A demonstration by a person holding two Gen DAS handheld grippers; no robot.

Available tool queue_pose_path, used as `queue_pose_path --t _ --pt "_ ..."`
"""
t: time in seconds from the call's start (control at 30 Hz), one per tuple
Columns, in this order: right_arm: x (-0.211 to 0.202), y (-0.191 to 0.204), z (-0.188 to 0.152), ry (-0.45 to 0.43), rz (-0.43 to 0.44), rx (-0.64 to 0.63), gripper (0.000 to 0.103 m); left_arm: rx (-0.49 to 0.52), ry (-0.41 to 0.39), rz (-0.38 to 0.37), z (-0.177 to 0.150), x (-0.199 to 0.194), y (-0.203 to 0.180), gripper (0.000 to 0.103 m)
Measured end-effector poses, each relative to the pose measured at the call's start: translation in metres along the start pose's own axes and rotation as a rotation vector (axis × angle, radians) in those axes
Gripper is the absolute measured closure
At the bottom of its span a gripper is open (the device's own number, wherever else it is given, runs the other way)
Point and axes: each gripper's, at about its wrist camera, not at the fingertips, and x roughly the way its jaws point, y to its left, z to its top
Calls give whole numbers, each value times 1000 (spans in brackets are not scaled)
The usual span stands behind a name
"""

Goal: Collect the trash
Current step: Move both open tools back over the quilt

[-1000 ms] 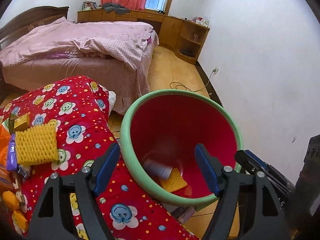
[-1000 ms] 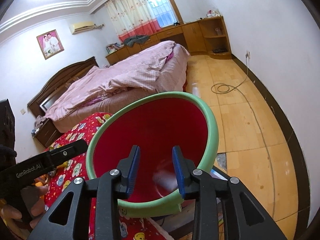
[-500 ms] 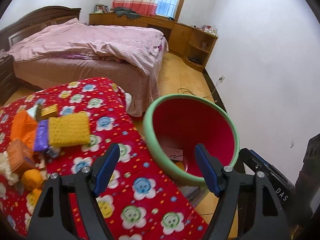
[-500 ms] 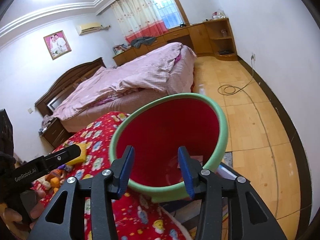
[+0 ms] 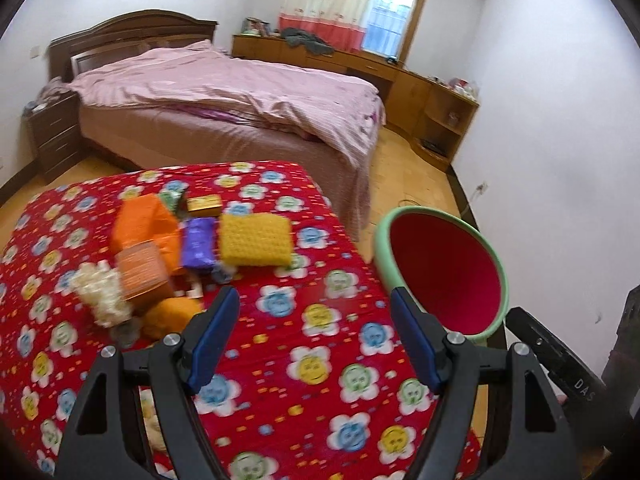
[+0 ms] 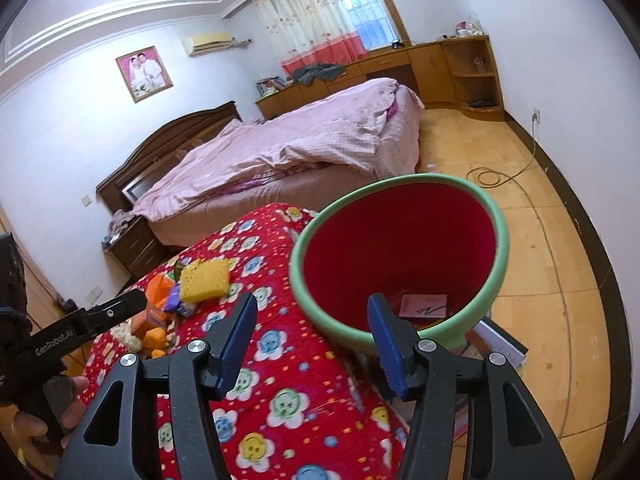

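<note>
A red bin with a green rim [image 5: 442,268] stands at the right edge of the red flowered table [image 5: 304,344]; it also shows in the right wrist view [image 6: 400,256], with a pink card [image 6: 424,306] inside. Trash lies in a heap on the table: a yellow foam net [image 5: 255,240], a purple wrapper [image 5: 197,242], an orange bag [image 5: 146,224], an orange box [image 5: 142,270], a white fluffy wad [image 5: 100,288]. My left gripper [image 5: 314,340] is open and empty over the table, short of the heap. My right gripper [image 6: 312,344] is open and empty at the bin's near rim.
A bed with pink covers [image 5: 224,96] stands behind the table. Wooden cabinets [image 5: 432,104] line the far wall. A cable [image 6: 496,176] lies on the wooden floor right of the bin. Books or papers [image 6: 496,344] lie under the bin.
Both grippers have pulled back from the bin. The left one swung left, bringing the trash heap into view. The right gripper's jaws have opened wider.
</note>
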Motion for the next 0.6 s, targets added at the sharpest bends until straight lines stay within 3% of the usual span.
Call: queue_pose_path --t 0.5,0.57,0.6 --pt "17 46 -22 43 -57 -69 44 -45 -34 151 -10 -30 81 26" --pt "21 48 -24 59 -45 -64 38 -59 -28 171 -12 -29 94 26" --pt "23 49 -25 64 -43 -63 30 -66 -22 187 -13 -28 103 26"
